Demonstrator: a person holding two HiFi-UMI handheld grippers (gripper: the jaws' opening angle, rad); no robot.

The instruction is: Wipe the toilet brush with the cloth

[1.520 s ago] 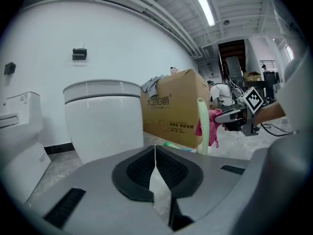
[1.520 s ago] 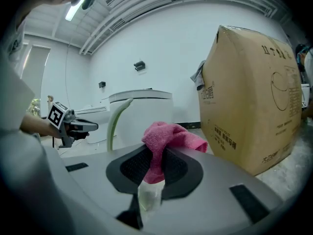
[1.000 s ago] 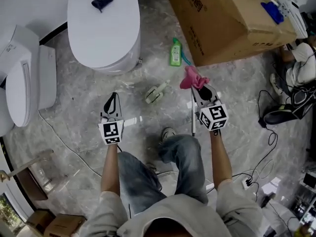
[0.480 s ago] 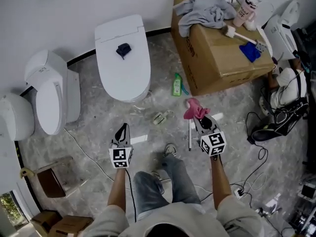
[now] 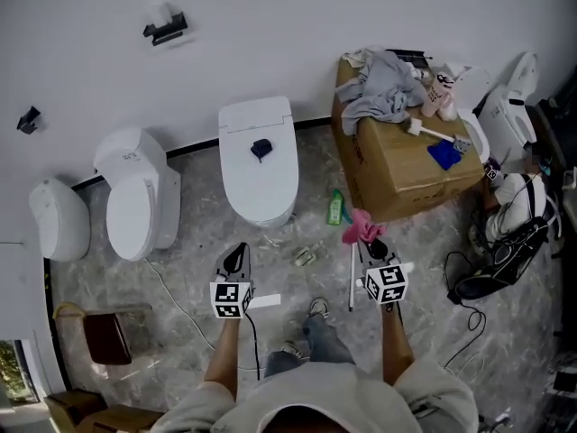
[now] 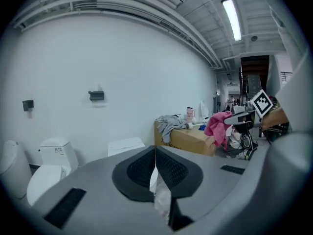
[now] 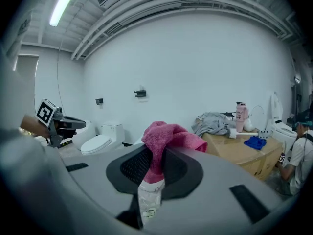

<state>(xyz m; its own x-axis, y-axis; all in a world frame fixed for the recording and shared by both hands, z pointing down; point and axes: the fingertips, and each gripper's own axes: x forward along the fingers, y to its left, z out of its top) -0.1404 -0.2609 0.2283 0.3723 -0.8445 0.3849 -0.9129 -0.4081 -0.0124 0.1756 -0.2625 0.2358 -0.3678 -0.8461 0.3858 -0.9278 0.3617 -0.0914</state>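
Note:
My right gripper (image 5: 370,244) is shut on a pink cloth (image 5: 361,227), which bunches up above its pads (image 7: 166,138). My left gripper (image 5: 236,253) is shut with nothing between its jaws (image 6: 155,170). Both are held level at about the same height, side by side, pointing toward the wall. A white brush with a long handle (image 5: 435,133) lies on top of the cardboard box (image 5: 406,179), far ahead of the right gripper. A thin white stick (image 5: 351,278) lies on the floor beside the right gripper. Neither gripper touches either one.
A white toilet (image 5: 261,165) stands straight ahead, with two more fixtures (image 5: 135,197) to its left. On the box are a grey garment (image 5: 383,88), a blue cloth (image 5: 444,154) and a pink cup (image 5: 442,93). A green bottle (image 5: 336,207) lies on the floor. Cables and a bag (image 5: 491,260) lie at the right.
The head view has tilted up and widened from the floor to the wall. Both grippers sit lower in the picture and stay shut, the right one still on the cloth.

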